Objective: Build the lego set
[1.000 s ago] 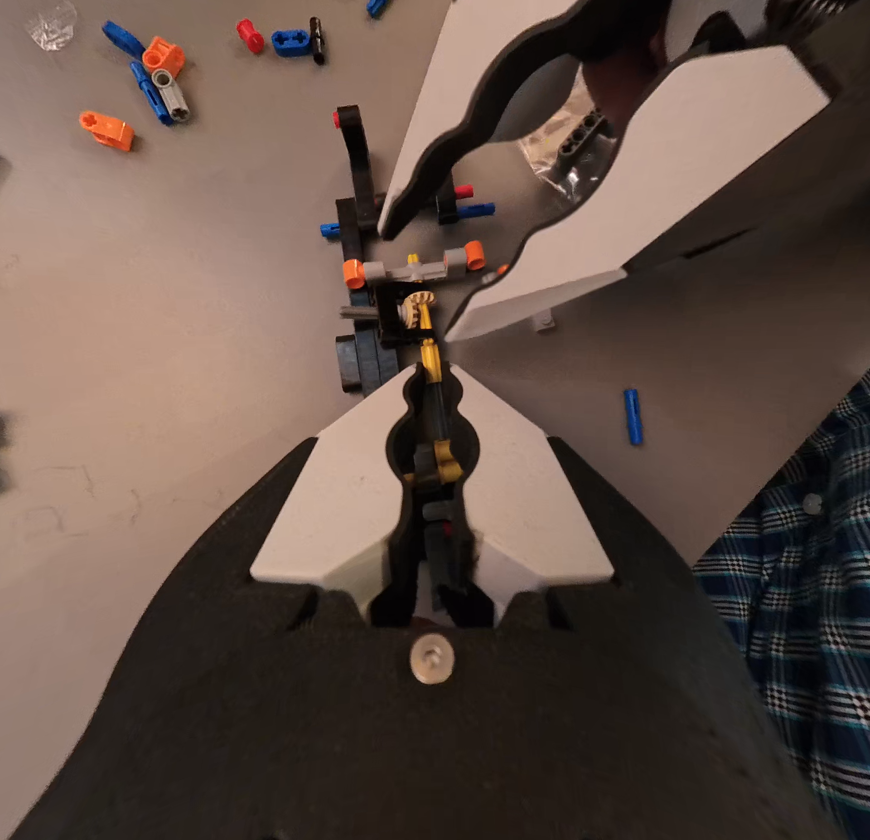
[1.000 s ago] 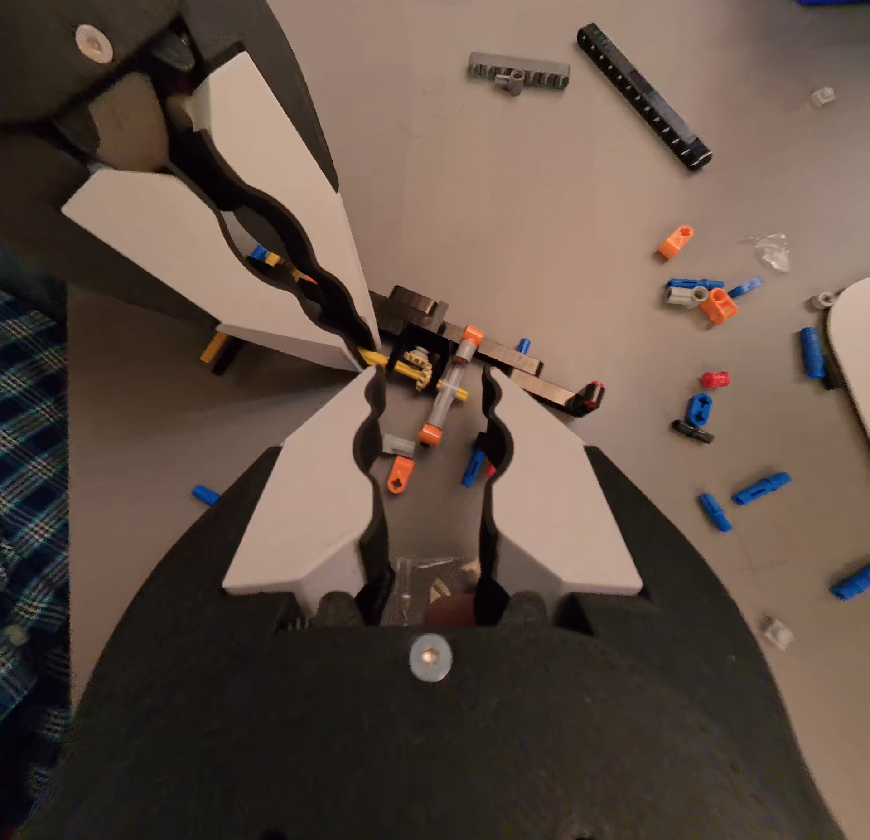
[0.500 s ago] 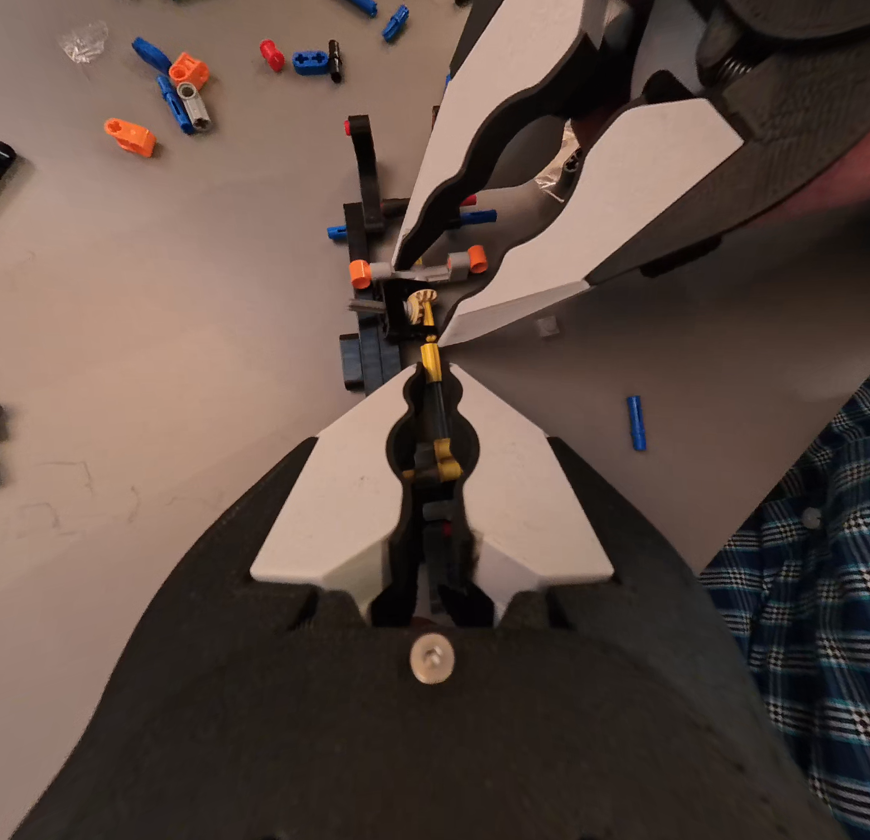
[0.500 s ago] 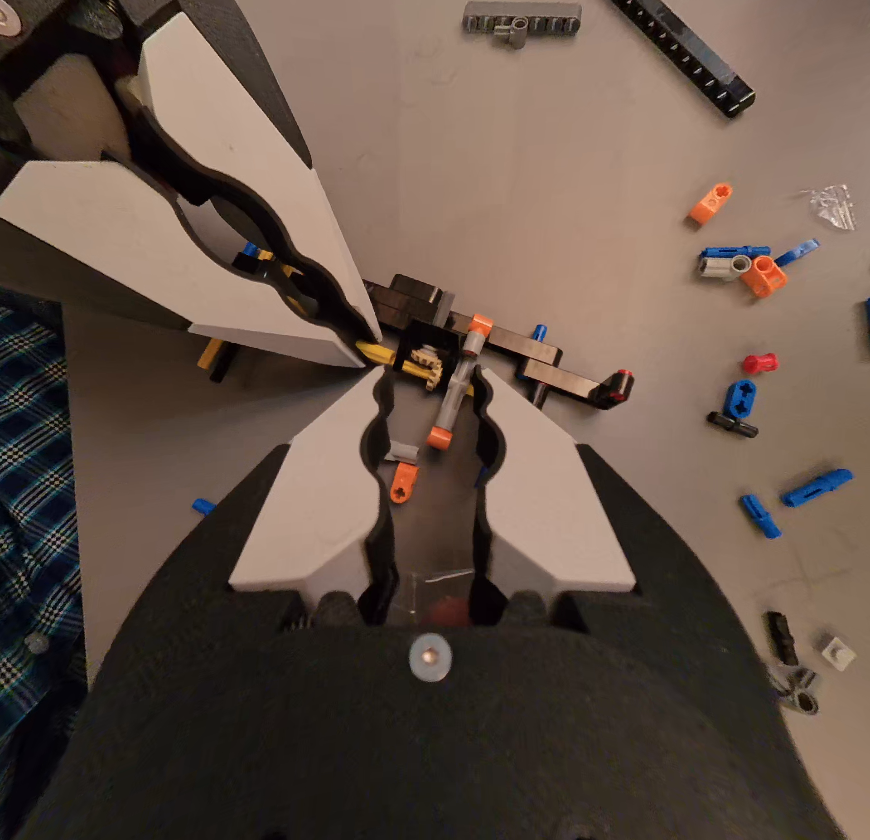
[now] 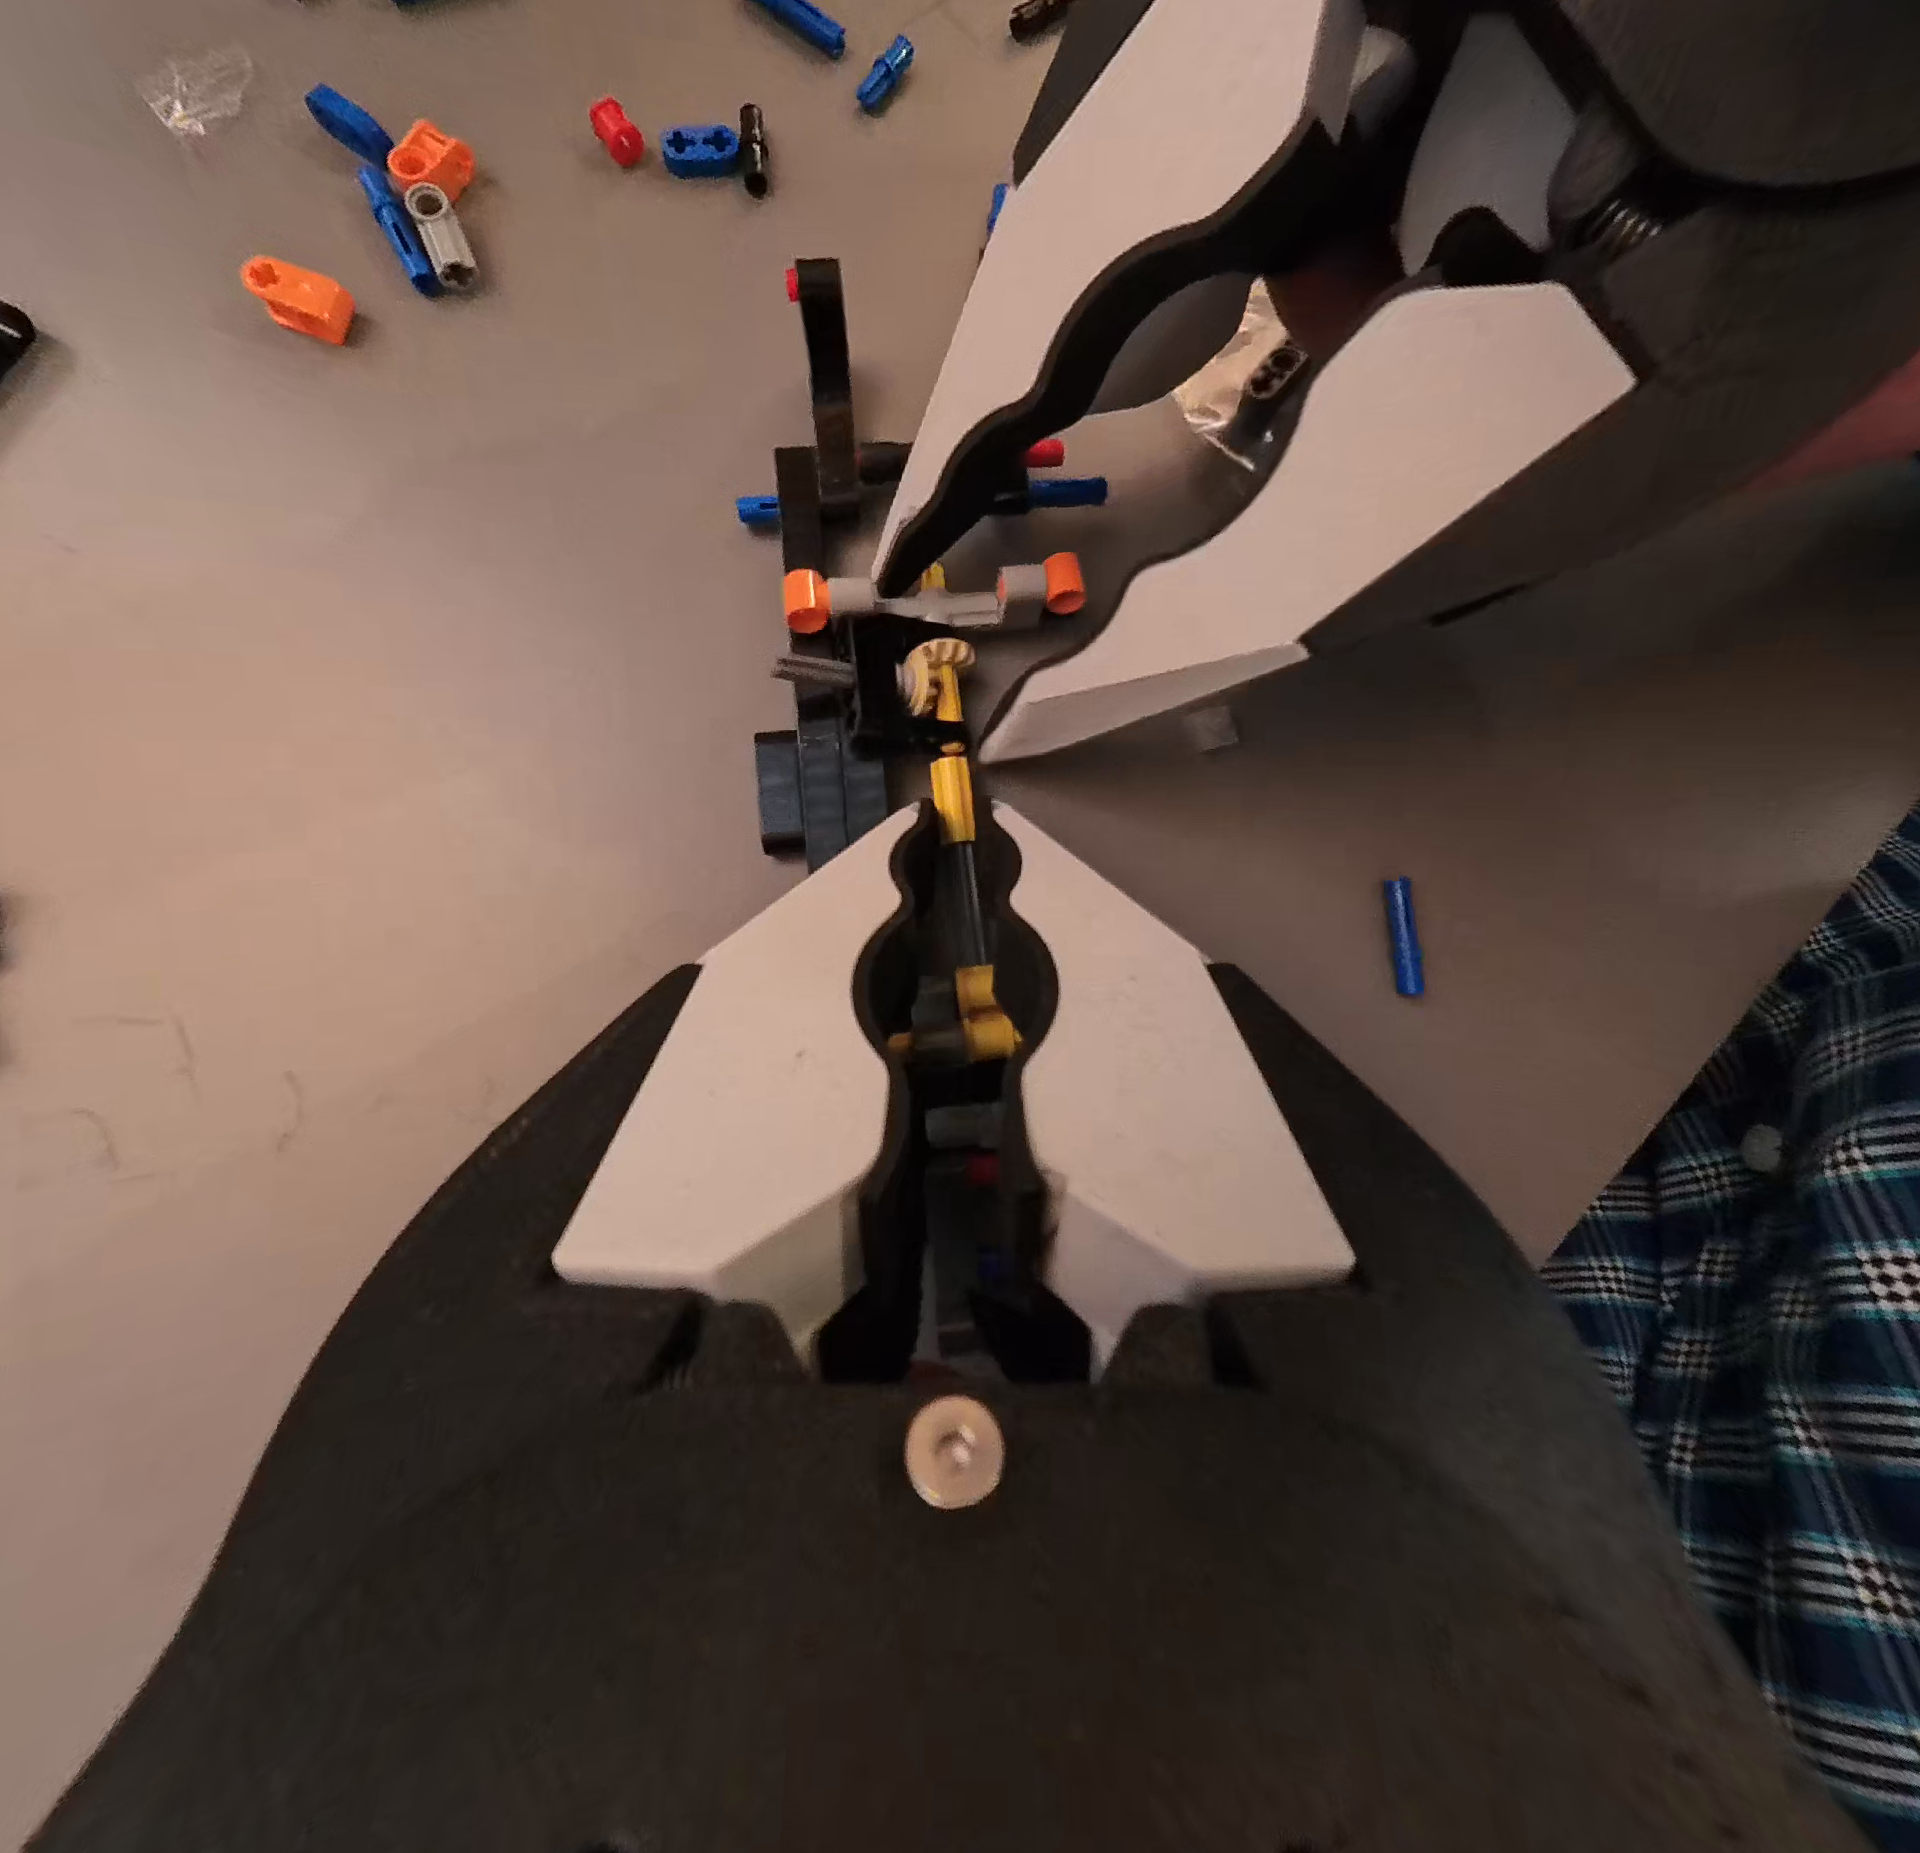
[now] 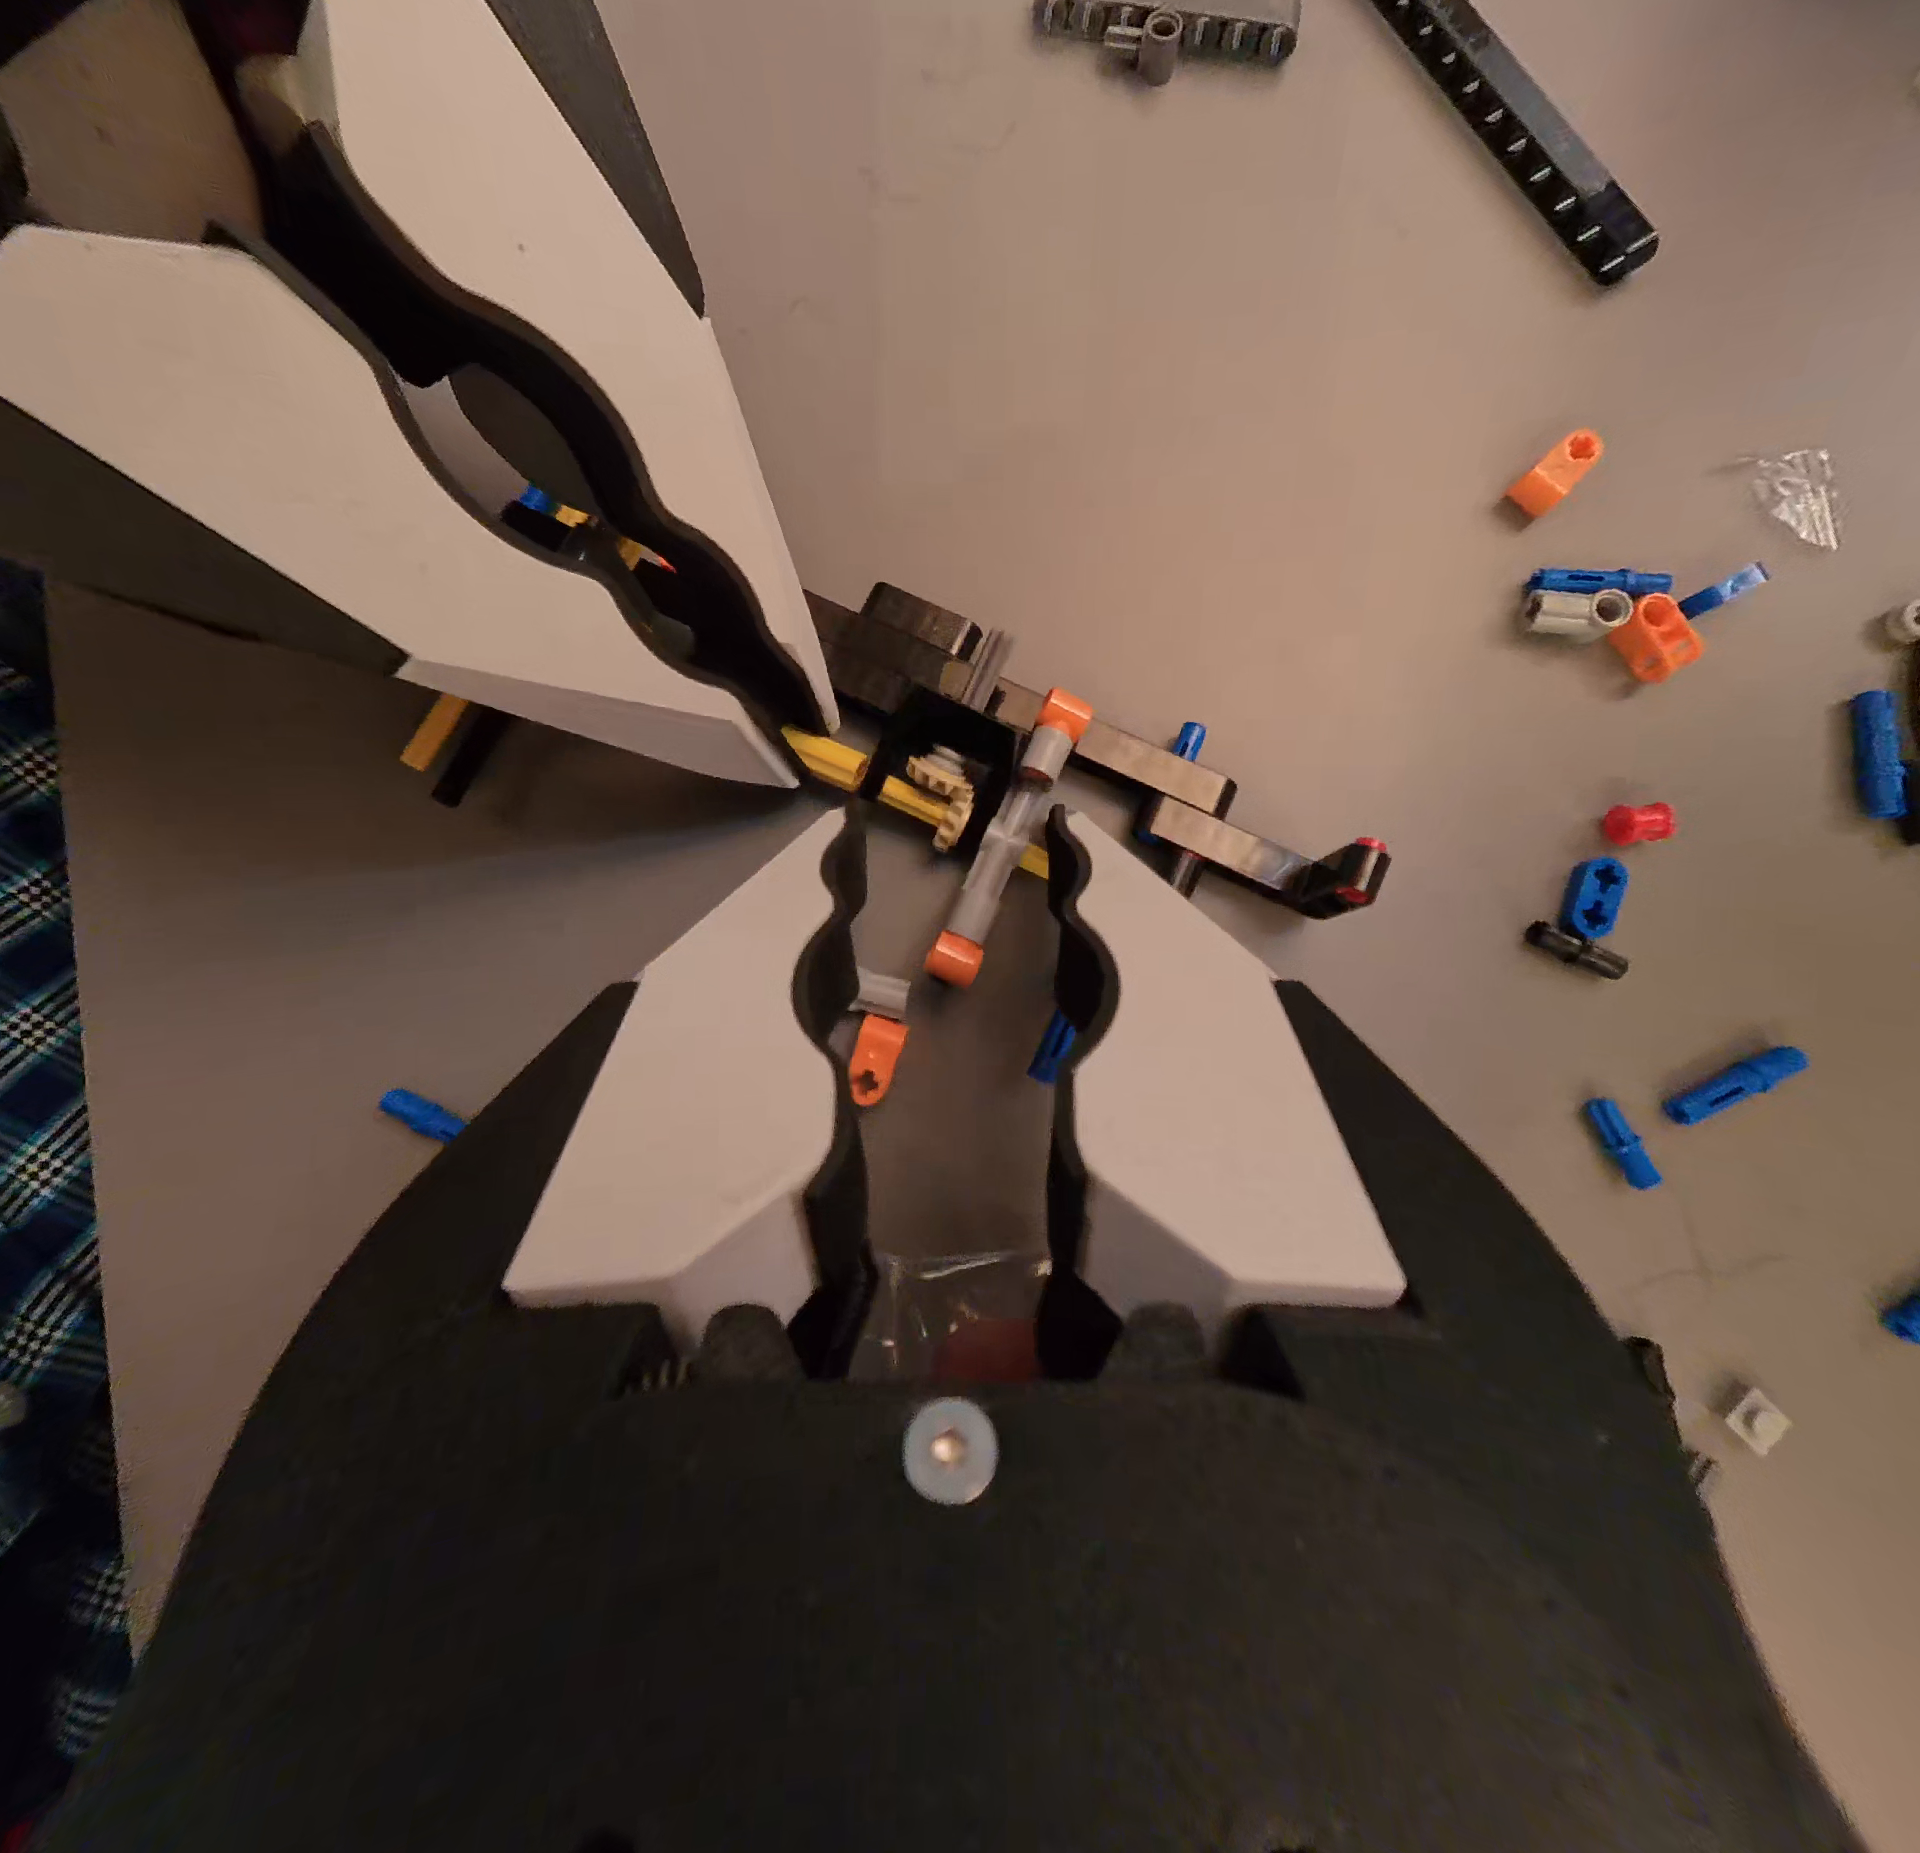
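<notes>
The lego assembly (image 5: 831, 577) lies on the table: black beams, a yellow axle (image 5: 951, 785), a tan gear (image 5: 935, 671) and a grey cross piece with orange ends (image 5: 935, 598). My left gripper (image 5: 956, 811) is shut on the assembly's near end, around the yellow axle. My right gripper (image 6: 951, 832) is open, its fingertips on either side of the grey cross piece (image 6: 1003, 847), next to the gear (image 6: 945, 785). It shows in the left wrist view (image 5: 940, 665) coming in from the upper right. The left gripper (image 6: 810, 754) shows at upper left in the right wrist view.
Loose parts are scattered around: an orange connector (image 6: 878, 1060) between my right fingers, a long black beam (image 6: 1486, 99), a grey beam (image 6: 1164, 11), blue pins (image 6: 1730, 1081), orange and grey connectors (image 5: 426, 203). A plaid sleeve (image 5: 1766, 1336) is at the right edge. The grippers are tip to tip, or close to it.
My right gripper has moved in toward the assembly and narrowed slightly, so the grey cross piece now sits between its fingertips. My left gripper has kept its hold.
</notes>
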`<state>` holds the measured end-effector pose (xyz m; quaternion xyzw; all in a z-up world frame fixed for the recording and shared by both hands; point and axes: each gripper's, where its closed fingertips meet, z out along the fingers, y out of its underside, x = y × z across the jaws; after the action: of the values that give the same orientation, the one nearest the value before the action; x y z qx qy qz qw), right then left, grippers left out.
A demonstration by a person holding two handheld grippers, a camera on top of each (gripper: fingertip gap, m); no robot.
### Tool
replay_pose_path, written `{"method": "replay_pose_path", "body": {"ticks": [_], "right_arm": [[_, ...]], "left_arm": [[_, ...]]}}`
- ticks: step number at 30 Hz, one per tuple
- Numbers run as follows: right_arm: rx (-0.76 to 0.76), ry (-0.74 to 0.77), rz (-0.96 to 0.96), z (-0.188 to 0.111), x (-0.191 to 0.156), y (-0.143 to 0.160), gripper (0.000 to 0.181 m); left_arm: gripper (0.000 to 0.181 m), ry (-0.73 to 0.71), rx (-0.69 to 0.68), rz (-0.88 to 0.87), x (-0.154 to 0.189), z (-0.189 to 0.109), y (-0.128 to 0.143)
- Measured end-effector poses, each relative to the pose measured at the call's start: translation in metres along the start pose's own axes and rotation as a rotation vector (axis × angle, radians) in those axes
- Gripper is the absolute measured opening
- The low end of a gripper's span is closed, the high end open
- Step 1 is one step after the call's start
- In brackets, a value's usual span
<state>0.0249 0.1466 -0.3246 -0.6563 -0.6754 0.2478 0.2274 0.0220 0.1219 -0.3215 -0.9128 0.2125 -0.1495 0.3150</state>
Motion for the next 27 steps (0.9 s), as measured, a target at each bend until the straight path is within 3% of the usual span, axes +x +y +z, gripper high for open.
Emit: {"method": "replay_pose_path", "body": {"ticks": [5,13,27], "right_arm": [[-0.006,0.029,-0.032,0.0,0.002,0.001,0.026],[0.005,0.074,-0.095,-0.007,0.002,0.0,0.03],[0.001,0.078,-0.011,-0.006,0.01,0.006,0.019]], "left_arm": [[0.004,0.003,0.004,-0.002,0.0,0.001,-0.001],[0.004,0.008,0.012,-0.01,0.0,0.001,-0.002],[0.004,0.009,0.016,-0.017,0.0,0.001,-0.002]]}}
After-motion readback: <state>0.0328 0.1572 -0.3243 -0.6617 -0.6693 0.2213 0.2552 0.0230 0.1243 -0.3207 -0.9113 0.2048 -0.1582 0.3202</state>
